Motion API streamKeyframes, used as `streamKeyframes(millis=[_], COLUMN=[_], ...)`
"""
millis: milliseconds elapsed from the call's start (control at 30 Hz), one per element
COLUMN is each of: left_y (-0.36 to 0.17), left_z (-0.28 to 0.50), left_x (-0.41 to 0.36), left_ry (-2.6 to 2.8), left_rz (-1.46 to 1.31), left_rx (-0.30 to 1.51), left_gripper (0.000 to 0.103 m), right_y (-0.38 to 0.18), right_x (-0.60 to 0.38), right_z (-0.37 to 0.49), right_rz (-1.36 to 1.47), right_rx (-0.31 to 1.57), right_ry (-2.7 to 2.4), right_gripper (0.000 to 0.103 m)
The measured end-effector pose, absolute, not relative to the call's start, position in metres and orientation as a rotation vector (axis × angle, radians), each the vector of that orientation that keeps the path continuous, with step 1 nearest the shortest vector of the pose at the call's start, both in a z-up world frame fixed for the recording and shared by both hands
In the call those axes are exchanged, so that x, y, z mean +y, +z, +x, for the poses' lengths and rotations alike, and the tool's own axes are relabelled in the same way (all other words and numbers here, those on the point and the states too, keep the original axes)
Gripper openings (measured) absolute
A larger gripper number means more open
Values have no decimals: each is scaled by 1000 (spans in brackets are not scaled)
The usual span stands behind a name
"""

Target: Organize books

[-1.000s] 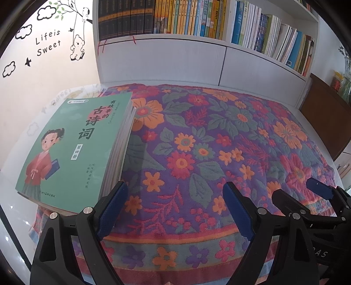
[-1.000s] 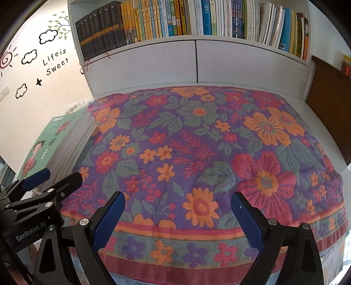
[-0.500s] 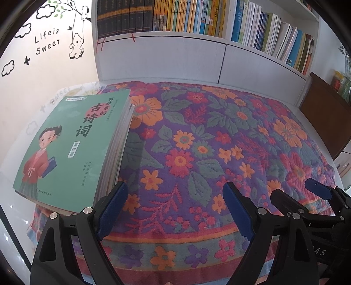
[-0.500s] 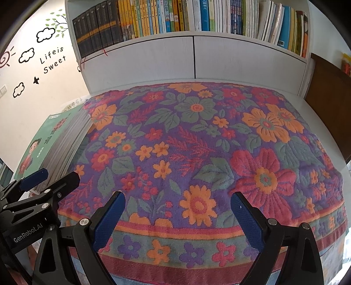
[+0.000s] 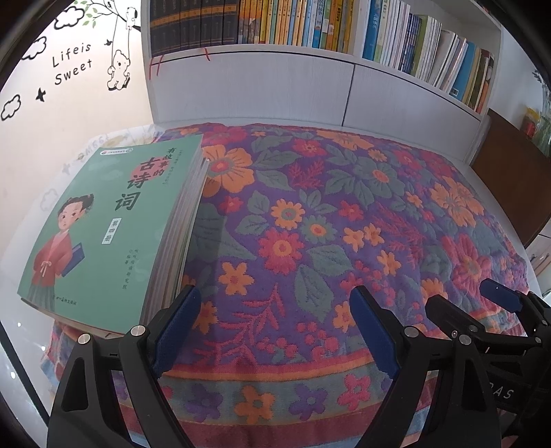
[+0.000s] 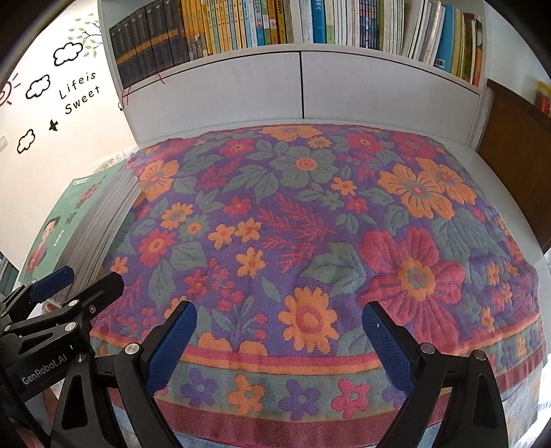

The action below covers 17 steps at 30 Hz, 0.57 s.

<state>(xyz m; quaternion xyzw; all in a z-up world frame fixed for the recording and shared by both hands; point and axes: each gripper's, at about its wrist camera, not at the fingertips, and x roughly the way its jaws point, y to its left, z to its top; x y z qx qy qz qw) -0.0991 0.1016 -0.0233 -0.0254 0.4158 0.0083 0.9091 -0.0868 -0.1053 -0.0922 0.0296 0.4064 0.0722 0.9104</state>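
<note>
A stack of green-covered books (image 5: 113,220) lies flat at the left edge of the flower-patterned cloth (image 5: 327,224); the top cover shows a girl in red. It shows from the side in the right wrist view (image 6: 86,220). My left gripper (image 5: 275,310) is open and empty, low over the cloth's near edge, its left finger just right of the stack's near corner. My right gripper (image 6: 279,327) is open and empty over the near edge, further right. Each gripper shows in the other's view: the right one (image 5: 482,306), the left one (image 6: 75,282).
A white bookshelf (image 5: 275,82) filled with upright books (image 5: 310,24) stands behind the table. A brown wooden cabinet (image 5: 509,172) is at the right. A wall with cloud decals (image 5: 51,86) is on the left.
Both grippers have moved slightly forward and down toward the table; the book stack looks a little nearer to the left gripper. Both stay open.
</note>
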Motion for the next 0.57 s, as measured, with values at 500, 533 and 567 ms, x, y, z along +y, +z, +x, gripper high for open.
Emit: streamKeyframes(millis=[500, 533, 567], left_y=[-26, -26, -26], left_z=[-98, -98, -97], left_x=[91, 91, 91], left_ry=[53, 55, 56], left_rz=[29, 34, 35], left_rx=[828, 828, 831], left_gripper=[87, 87, 87], right_y=[-97, -97, -97], right_x=[-109, -109, -109], right_z=[-83, -83, -83], right_rz=[64, 63, 62], right_rx=[862, 864, 866], right_ry=[132, 131, 130], right_gripper=[96, 96, 96])
